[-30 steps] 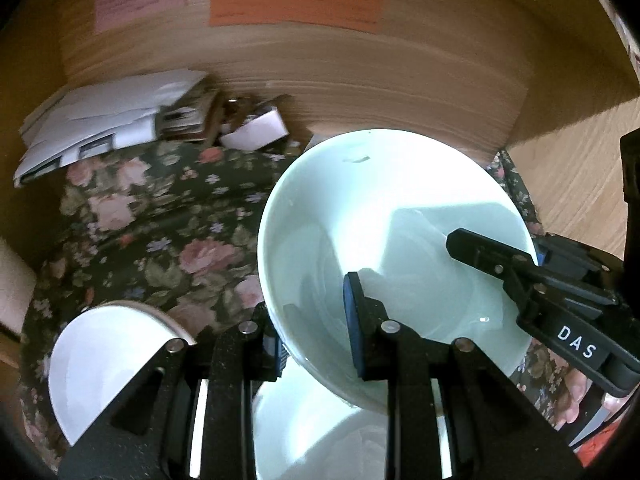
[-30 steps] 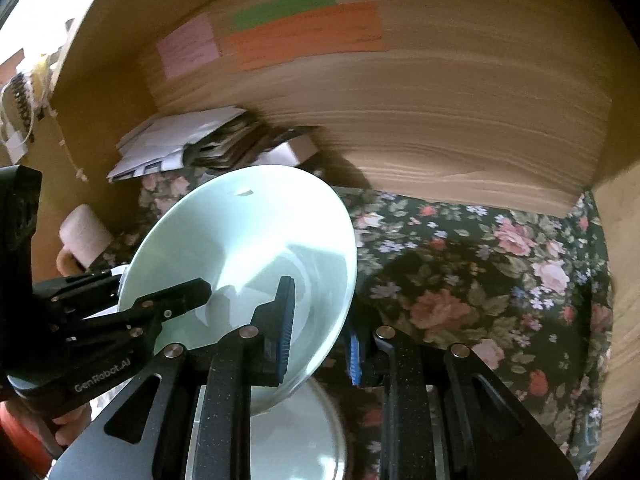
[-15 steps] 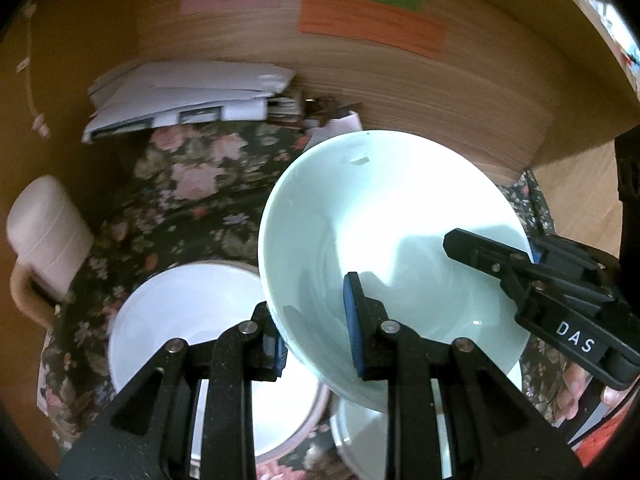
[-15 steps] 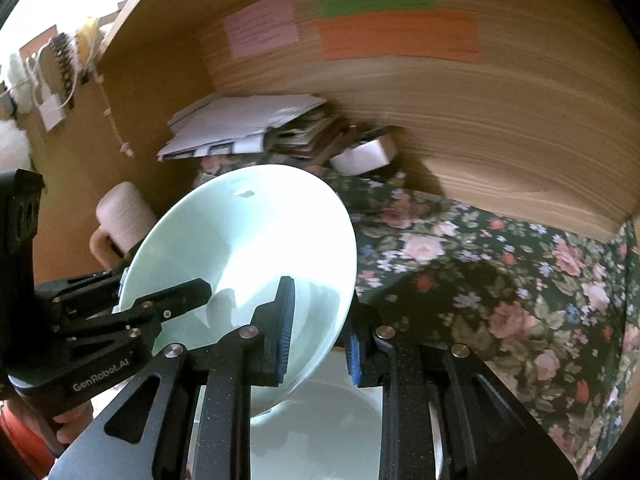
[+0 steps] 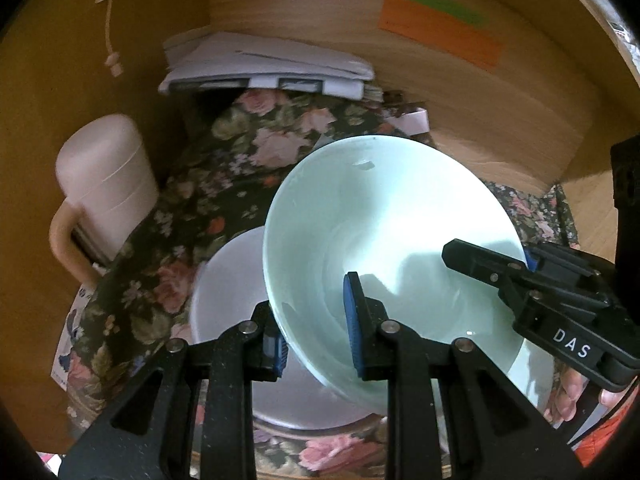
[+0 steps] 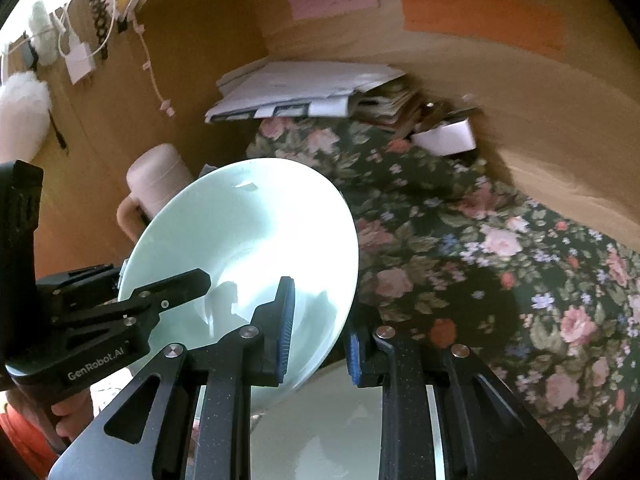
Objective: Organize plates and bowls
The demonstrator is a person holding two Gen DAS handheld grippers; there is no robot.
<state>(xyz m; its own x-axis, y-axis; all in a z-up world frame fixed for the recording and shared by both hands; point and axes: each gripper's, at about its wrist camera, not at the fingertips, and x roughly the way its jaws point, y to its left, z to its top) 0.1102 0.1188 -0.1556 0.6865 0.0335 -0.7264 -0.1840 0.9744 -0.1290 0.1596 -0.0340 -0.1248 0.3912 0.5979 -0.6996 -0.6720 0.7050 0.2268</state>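
Bowls dominate both views: the pale green bowl (image 5: 384, 248) is pinched on its rim by both claws, the left gripper (image 5: 316, 332) clamping the near-left edge with one blue pad inside and one outside, the right gripper (image 6: 316, 328) clamping the opposite edge the same way. It hangs tilted above a white bowl (image 5: 228, 292) that sits on the floral cloth (image 5: 224, 176). A second ago that white bowl lay far off at the lower left of the left wrist view; now it is directly under the green one, and a cream lidded mug (image 5: 104, 184) with a handle has come into sight at the left against the wooden side wall. The green bowl is smooth, glossy and round with a deep sloped wall. Another pale glossy dish (image 6: 336, 432), possibly a plate, shows below the right claw. A stack of white papers (image 5: 268, 64) lies at the far back, under orange, green and pink paper strips on the grained wooden panel.
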